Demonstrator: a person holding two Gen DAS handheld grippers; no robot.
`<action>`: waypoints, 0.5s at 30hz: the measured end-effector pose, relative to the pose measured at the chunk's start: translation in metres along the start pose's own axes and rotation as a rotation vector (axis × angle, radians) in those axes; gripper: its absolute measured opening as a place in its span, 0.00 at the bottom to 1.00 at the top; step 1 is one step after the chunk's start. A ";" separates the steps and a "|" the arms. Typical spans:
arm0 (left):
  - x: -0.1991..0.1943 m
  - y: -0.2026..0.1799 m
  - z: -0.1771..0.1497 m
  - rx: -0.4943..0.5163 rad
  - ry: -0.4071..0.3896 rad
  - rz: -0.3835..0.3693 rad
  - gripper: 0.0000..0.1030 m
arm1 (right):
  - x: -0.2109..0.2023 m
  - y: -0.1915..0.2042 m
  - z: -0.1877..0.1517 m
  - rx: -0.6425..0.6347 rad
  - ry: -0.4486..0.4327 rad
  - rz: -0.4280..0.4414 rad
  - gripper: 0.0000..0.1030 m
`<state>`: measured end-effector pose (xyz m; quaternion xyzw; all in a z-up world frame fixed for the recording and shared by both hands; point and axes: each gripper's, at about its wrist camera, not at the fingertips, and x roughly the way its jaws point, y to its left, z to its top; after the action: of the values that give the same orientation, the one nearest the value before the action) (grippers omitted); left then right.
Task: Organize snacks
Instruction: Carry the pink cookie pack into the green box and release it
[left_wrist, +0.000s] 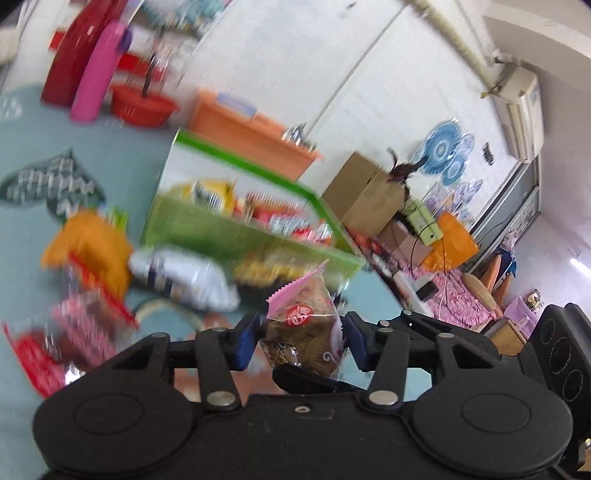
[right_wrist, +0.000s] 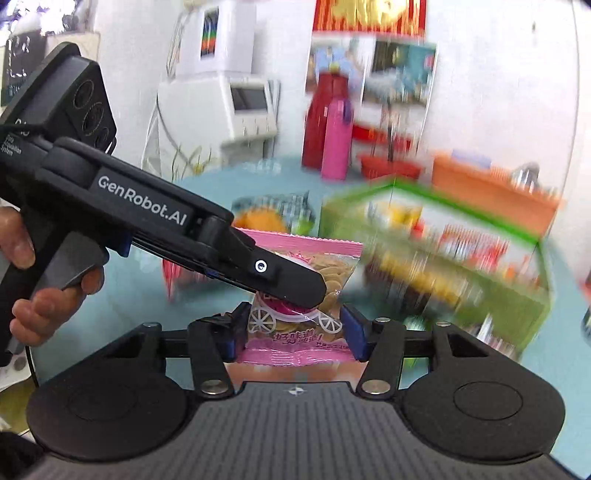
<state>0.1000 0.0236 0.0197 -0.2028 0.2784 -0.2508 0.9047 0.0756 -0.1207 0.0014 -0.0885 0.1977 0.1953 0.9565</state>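
Left wrist view shows my left tongs (left_wrist: 301, 341) closed on a pink-edged cookie packet (left_wrist: 304, 325), the blue pads (left_wrist: 246, 341) pressing its sides, held in the air above the teal counter (left_wrist: 22, 236). From the right wrist view, my right tongs (right_wrist: 293, 332) sit around the bottom of the same cookie packet (right_wrist: 306, 291); the pads look about packet-width apart, and I cannot tell if they truly pinch it or only flank it.

The risk I see is in sharing one slippery film bag between two tongs. If one lets go before the other bites, the packet could slide out and drop among the loose snack bags (left_wrist: 184, 280) below. If both squeeze and pull apart, the thin cookies may crack or the wrapper seam may tear. A hasty swing toward the green snack box (left_wrist: 258, 221) could clip its rim.

Motion blur smears nearly everything behind: the box's contents are coloured streaks, and the loose bags' labels are unreadable. The left tongs cover the middle of the packet in the right view.
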 end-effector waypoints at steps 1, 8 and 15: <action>-0.001 -0.004 0.008 0.020 -0.022 -0.003 0.48 | -0.002 -0.002 0.006 -0.009 -0.026 -0.007 0.86; 0.028 -0.002 0.071 0.043 -0.088 -0.024 0.48 | 0.016 -0.037 0.053 -0.043 -0.130 -0.077 0.86; 0.083 0.037 0.116 -0.005 -0.079 -0.031 0.48 | 0.059 -0.081 0.082 0.030 -0.098 -0.090 0.86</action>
<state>0.2421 0.0322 0.0559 -0.2191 0.2397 -0.2556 0.9106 0.1865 -0.1538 0.0589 -0.0736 0.1495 0.1532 0.9741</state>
